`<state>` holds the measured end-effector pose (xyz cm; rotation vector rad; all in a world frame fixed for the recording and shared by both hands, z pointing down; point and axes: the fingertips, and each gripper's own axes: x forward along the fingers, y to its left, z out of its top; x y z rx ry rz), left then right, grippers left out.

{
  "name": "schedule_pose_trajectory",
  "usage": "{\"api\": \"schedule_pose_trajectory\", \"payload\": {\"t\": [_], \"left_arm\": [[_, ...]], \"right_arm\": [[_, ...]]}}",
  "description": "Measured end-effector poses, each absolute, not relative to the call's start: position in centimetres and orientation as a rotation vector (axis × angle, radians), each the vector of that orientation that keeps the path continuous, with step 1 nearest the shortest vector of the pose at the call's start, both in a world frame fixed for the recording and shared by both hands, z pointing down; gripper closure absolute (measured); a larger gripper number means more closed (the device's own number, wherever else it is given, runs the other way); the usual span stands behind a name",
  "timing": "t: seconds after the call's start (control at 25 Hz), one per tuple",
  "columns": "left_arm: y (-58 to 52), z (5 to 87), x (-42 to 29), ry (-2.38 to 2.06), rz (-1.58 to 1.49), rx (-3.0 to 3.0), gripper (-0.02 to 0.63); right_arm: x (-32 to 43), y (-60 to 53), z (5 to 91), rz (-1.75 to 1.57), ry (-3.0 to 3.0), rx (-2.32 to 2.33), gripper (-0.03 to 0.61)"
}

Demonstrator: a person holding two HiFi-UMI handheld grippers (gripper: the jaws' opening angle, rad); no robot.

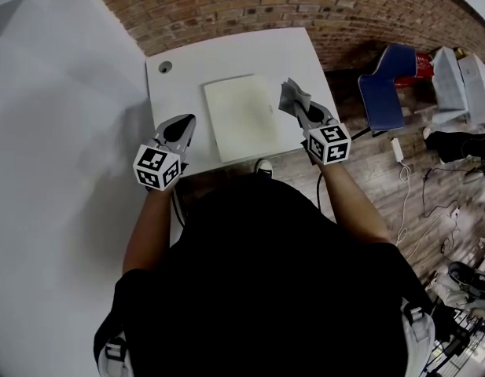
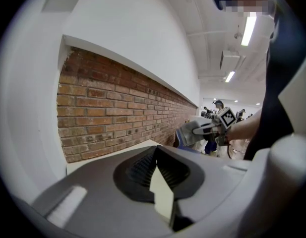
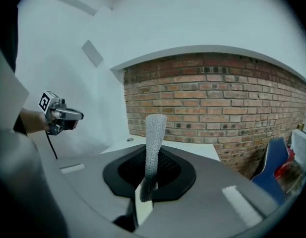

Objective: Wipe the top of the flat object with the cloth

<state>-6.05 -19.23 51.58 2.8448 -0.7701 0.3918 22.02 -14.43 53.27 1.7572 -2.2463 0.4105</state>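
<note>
Grey cloth (image 1: 293,96) sticks up from the right hand-held gripper (image 1: 306,116), whose jaws are clenched on it, at the right edge of the pale flat object (image 1: 242,116). That object lies flat in the middle of the white tabletop (image 1: 175,65). The left hand-held gripper (image 1: 181,129) sits near the object's left edge, jaws pressed together on nothing. A brick wall (image 1: 305,6) runs behind the tabletop.

You've got a plain black short-sleeved tee (image 1: 266,281) on. The left gripper (image 1: 182,126) and right gripper (image 1: 303,108) are both grey shells with black ribbed pockets round the jaws, each capped by a white cube (image 1: 157,167) of black square markers, thin black cable (image 1: 177,210) hanging off each.
</note>
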Motion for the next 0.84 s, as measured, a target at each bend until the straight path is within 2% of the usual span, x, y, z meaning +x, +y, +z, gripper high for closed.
{"api": "schedule_pose_trajectory", "payload": {"t": [0.44, 0.84], "left_arm": [[-18.8, 50.4, -8.4, -0.805, 0.353, 2.861, 0.612], [-17.5, 50.1, -9.4, -0.812, 0.324, 2.866, 0.612]], "right_arm": [[23.7, -14.6, 47.6, 0.234, -2.246, 1.935, 0.571], [23.3, -13.0, 46.4, 0.22, -2.26, 1.961, 0.571]]}}
